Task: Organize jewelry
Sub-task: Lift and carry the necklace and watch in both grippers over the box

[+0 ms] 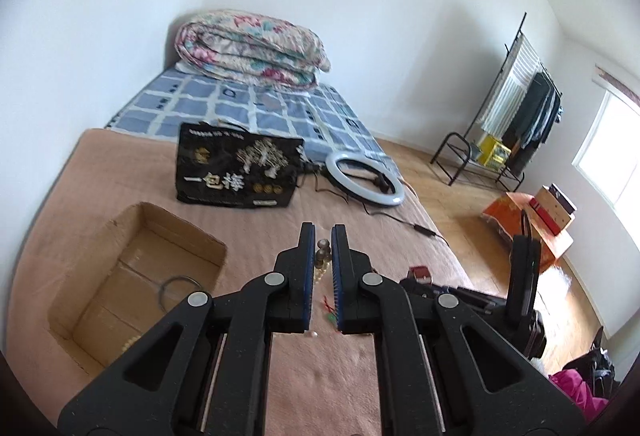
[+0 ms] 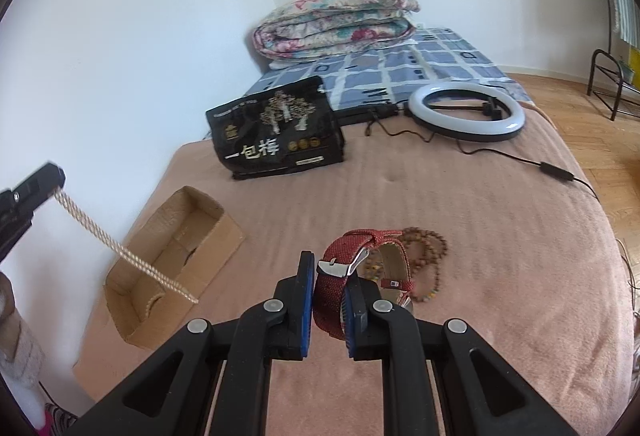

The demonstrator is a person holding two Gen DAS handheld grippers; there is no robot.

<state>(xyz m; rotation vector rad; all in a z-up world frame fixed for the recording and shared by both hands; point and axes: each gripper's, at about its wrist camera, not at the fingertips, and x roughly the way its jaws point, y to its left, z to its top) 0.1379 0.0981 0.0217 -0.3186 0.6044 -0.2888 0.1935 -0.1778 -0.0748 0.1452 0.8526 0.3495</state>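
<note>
Your left gripper fingers clench a pearl strand hanging over the cardboard box; your right gripper fingers clench the red watch strap.

We count two grippers, one cardboard box, one red watch, one wooden bead bracelet, one pearl strand, one black bag, one ring light and one folded quilt.
</note>
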